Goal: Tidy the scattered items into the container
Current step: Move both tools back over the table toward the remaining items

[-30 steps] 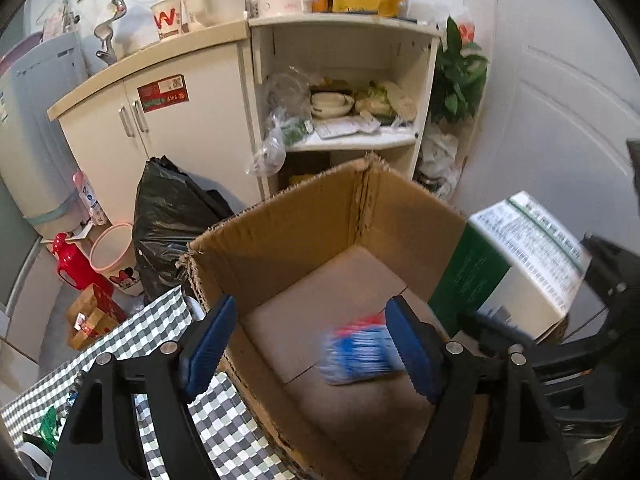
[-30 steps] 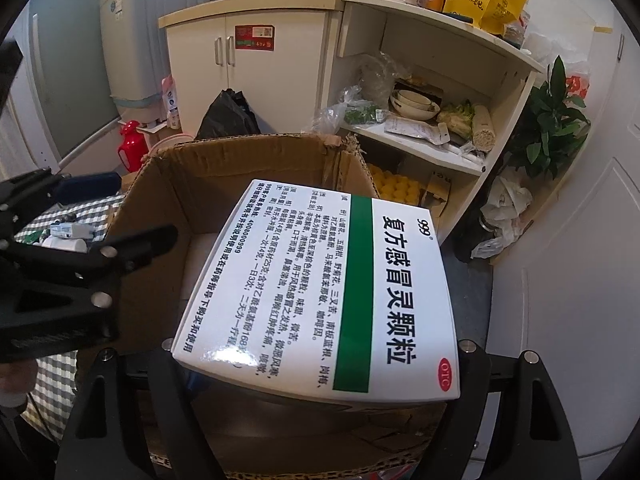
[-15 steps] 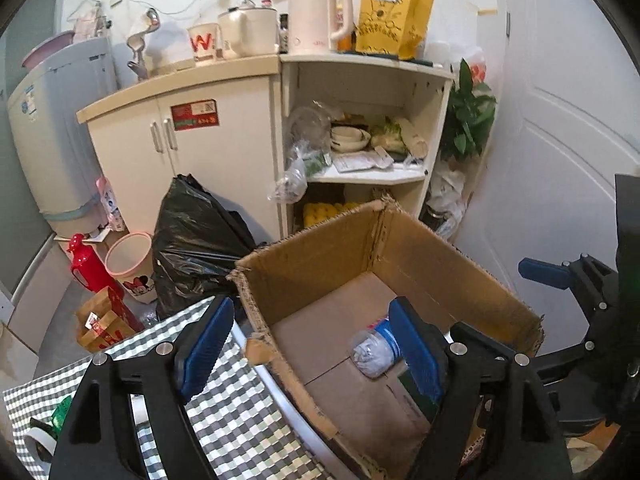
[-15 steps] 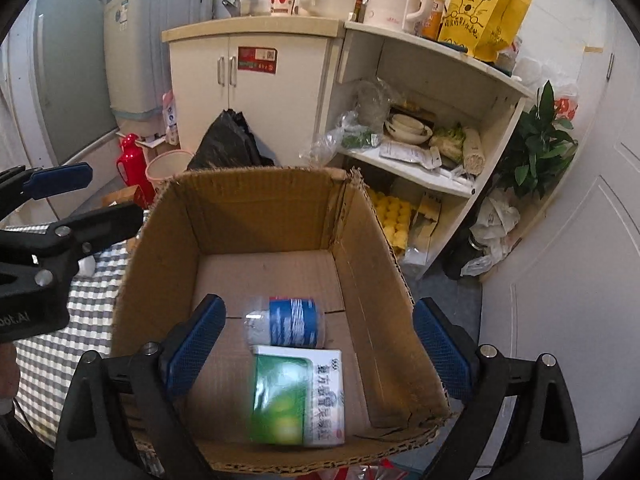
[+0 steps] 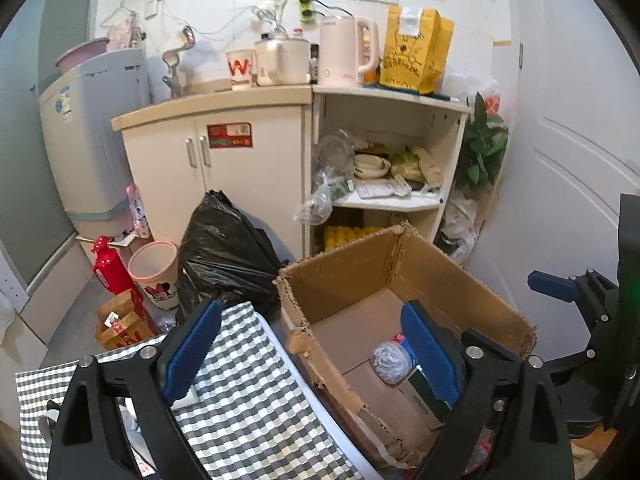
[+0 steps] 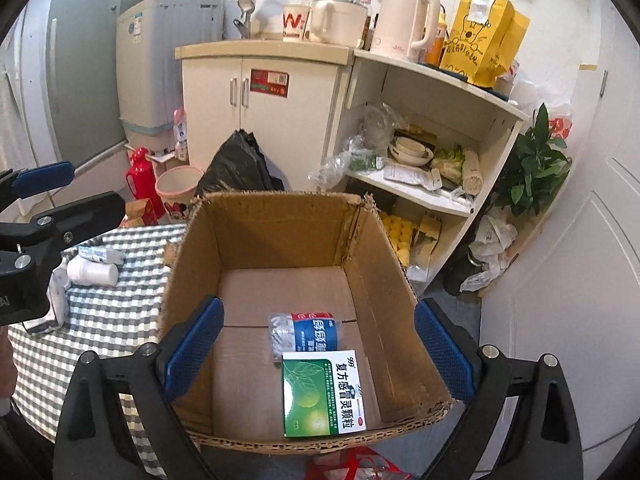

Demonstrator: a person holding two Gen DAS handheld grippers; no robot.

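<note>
Both claws, left (image 5: 312,352) and right (image 6: 316,354), gape wide, empty, above the cardboard box (image 6: 280,236).

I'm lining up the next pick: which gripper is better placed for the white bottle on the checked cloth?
Left, probably. The open left gripper is above the checked tablecloth near the white plastic bottle; the open right gripper sits over the brown cardboard box.

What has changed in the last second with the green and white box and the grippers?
The right gripper let go of the medicine box; it now lies in the cardboard box beside the blue packet. Both grippers drew back. The white bottle stayed on the table.
</note>
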